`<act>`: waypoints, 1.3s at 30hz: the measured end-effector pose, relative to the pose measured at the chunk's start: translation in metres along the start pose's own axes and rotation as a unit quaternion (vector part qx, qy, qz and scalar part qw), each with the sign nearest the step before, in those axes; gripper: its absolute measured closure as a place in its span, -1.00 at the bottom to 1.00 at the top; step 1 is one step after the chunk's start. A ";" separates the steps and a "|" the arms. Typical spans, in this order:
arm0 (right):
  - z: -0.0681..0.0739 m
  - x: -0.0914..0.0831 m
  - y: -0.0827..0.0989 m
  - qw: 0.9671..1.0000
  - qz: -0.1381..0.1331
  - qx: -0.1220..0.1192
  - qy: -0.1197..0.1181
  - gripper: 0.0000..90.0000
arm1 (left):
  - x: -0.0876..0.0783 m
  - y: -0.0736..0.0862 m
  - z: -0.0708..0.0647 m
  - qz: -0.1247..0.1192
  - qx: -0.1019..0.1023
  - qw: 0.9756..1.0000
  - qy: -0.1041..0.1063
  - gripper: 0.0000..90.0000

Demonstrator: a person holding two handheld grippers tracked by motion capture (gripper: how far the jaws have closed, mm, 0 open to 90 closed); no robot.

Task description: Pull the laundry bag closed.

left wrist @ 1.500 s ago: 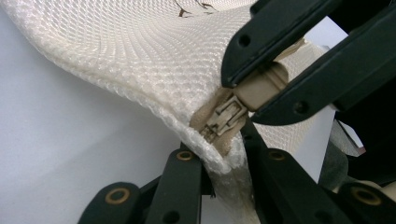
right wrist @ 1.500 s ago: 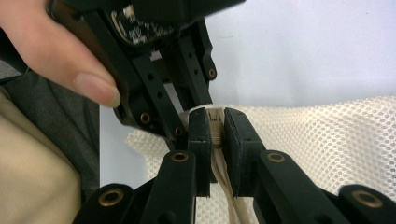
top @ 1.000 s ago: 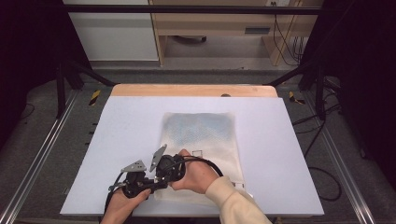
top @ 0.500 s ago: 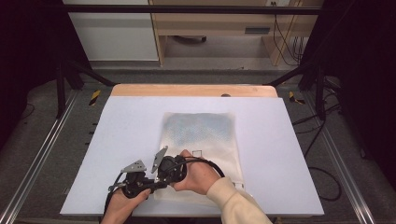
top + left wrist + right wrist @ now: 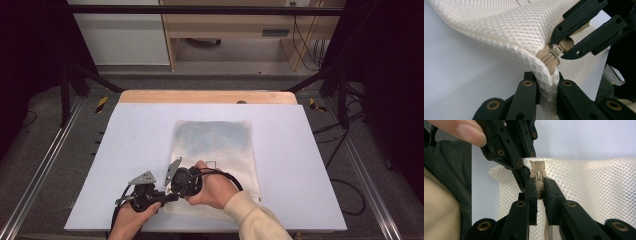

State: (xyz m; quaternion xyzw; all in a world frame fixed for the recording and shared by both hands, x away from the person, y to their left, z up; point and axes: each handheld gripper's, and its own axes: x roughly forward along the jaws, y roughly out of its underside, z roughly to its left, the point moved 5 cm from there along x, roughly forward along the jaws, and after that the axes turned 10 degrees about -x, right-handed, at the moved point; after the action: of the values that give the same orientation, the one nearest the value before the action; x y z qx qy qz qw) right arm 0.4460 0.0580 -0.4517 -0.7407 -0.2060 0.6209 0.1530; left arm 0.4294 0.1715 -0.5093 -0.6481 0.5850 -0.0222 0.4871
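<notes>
Mesh bag (image 5: 215, 150): lying flat on the white table (image 5: 310, 150), near edge toward the person, with something bluish (image 5: 212, 137) showing dimly through the weave at the far half.

Pinching the bag's near left corner with the left gripper (image 5: 546, 80), jaws narrow and pressing the doubled mesh edge between them, lifting it slightly off the table. Gripping the zipper slider (image 5: 539, 178) with the right gripper (image 5: 540, 187), jaws nearly together on either side of the tan pull (tips of the two grippers sitting just beside each other, almost touching). Meeting, in the high view, at that same corner, both hands close together at the table's near side.

Judging progress: anchoring and grasping done, both holds looking firm. Sitting at the very end of the tan zipper track (image 5: 547, 60), right by the corner, so seemingly facing the whole run along the near edge. Not showing whether the track behind the slider is open or closed, being hidden by the jaws, so not telling whether opening or closing is meant.

Leaving, by this reading: drawing the slider away from the pinned corner along the edge, keeping the corner taut meanwhile, then releasing both holds.
</notes>
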 end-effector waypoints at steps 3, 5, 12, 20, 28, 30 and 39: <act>0.000 0.000 0.002 1.000 -0.003 0.000 0.003 0.83 | 0.000 0.000 -0.001 -0.001 0.000 1.000 0.000 0.94; 0.000 0.000 0.003 1.000 -0.007 0.004 0.005 0.83 | 0.000 0.000 -0.001 -0.001 0.000 1.000 -0.001 0.94; 0.001 -0.001 0.004 1.000 -0.008 0.003 0.008 0.83 | -0.001 -0.001 -0.003 -0.002 -0.002 1.000 0.004 0.94; 0.001 -0.001 0.004 1.000 -0.004 0.004 0.008 0.83 | -0.003 -0.002 -0.003 -0.004 0.000 1.000 0.004 0.94; 0.001 -0.002 0.003 1.000 -0.006 0.002 0.012 0.83 | -0.004 -0.003 -0.003 -0.006 0.000 1.000 0.004 0.94; 0.002 -0.001 0.003 1.000 -0.003 0.002 0.013 0.83 | -0.004 -0.003 -0.003 -0.007 -0.003 1.000 0.004 0.94; 0.001 -0.003 0.003 1.000 0.005 -0.004 0.013 0.83 | -0.005 -0.003 -0.003 -0.006 0.004 1.000 0.000 0.94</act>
State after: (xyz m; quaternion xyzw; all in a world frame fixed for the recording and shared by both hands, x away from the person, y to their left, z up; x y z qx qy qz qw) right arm 0.4451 0.0537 -0.4513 -0.7505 -0.2024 0.6110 0.1498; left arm 0.4285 0.1730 -0.5027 -0.6496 0.5810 -0.0277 0.4896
